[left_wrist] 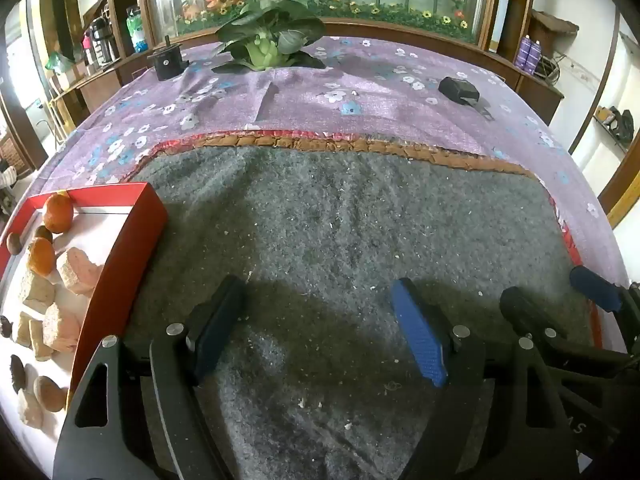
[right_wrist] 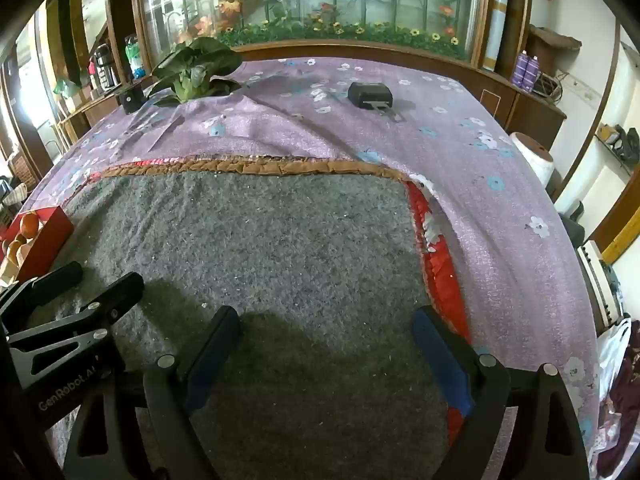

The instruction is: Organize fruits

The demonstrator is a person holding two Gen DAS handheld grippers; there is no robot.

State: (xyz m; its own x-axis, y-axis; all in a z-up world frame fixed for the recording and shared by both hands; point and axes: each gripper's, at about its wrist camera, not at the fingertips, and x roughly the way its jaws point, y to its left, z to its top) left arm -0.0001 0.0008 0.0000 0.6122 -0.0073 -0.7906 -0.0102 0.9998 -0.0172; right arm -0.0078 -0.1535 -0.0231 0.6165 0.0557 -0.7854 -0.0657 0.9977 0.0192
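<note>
A red box (left_wrist: 132, 248) with a white floor stands at the left edge of the grey mat (left_wrist: 340, 220). It holds two oranges (left_wrist: 58, 213), small brown fruits (left_wrist: 50, 392) and pale pink and beige chunks (left_wrist: 78, 270). My left gripper (left_wrist: 320, 320) hovers open over the bare mat just right of the box, nothing between its fingers. My right gripper (right_wrist: 328, 348) is open too, empty, over the mat's right part. In the right wrist view the left gripper (right_wrist: 90, 282) shows at the left, beside the red box (right_wrist: 44, 236). The right gripper (left_wrist: 556, 296) appears at the right of the left wrist view.
The mat lies on a purple flowered tablecloth (left_wrist: 400, 92). At the far side are a leafy green vegetable (left_wrist: 264, 40), a black cylinder (left_wrist: 166, 62) and a small black case (left_wrist: 458, 88). A wooden cabinet with flower-painted glass stands behind. A white roll (right_wrist: 534, 156) sits off the table's right edge.
</note>
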